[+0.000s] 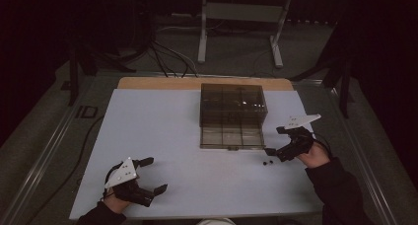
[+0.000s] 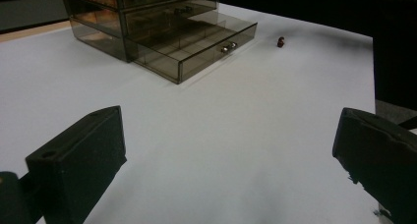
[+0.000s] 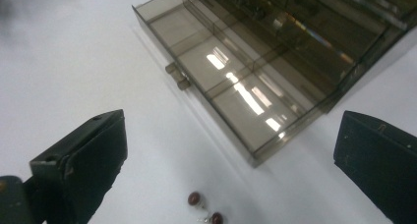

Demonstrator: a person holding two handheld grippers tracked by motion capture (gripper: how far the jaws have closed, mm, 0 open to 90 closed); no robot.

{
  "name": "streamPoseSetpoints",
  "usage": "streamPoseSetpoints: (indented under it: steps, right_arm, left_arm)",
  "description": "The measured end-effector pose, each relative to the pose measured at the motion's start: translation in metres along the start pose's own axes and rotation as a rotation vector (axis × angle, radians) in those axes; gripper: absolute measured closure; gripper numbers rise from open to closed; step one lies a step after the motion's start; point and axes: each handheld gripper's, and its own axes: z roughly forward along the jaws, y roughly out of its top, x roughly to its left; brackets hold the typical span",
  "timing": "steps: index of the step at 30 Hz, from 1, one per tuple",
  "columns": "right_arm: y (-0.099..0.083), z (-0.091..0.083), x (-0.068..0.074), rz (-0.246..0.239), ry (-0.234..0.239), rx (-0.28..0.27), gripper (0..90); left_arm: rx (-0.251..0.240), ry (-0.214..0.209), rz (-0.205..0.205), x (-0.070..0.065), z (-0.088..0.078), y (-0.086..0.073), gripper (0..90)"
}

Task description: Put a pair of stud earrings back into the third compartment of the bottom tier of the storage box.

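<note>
Two red beads beside unlabelled open drawer.

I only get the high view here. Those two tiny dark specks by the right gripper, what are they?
Observer: In the right gripper view they are two small round dark-red beads on the white table, low between that gripper's wide-open jaws.
Operator: Is the open drawer holding anything?
Observer: The pulled-out drawer has dividers, and the compartments in sight look empty.
Operator: What does it open with?
Observer: A small knob on its front, seen in the left gripper view.
Operator: And the left gripper?
Observer: The left gripper has its jaws wide apart over bare table, holding nothing.
</note>
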Motion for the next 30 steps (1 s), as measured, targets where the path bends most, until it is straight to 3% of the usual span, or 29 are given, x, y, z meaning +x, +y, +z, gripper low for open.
streamPoseSetpoints:
  steps: [8,16,21,30]
  right_arm:
    - [-0.025,0.003,0.004,0.035,0.024,0.004,1.4]
    - [-0.042,0.004,0.007,0.056,0.029,-0.03,22.8]
    - [-0.046,0.007,0.01,0.041,0.031,-0.013,35.0]
    - [-0.051,0.019,0.012,-0.059,0.046,0.015,56.7]
  left_arm:
    - [0.002,0.001,0.0,0.0,0.0,0.0,0.7]
    - [0.003,0.001,0.001,0.0,0.0,0.0,0.7]
    - [0.004,0.001,0.0,0.0,0.0,0.0,0.7]
    - [0.009,0.001,0.002,0.0,0.001,-0.001,0.7]
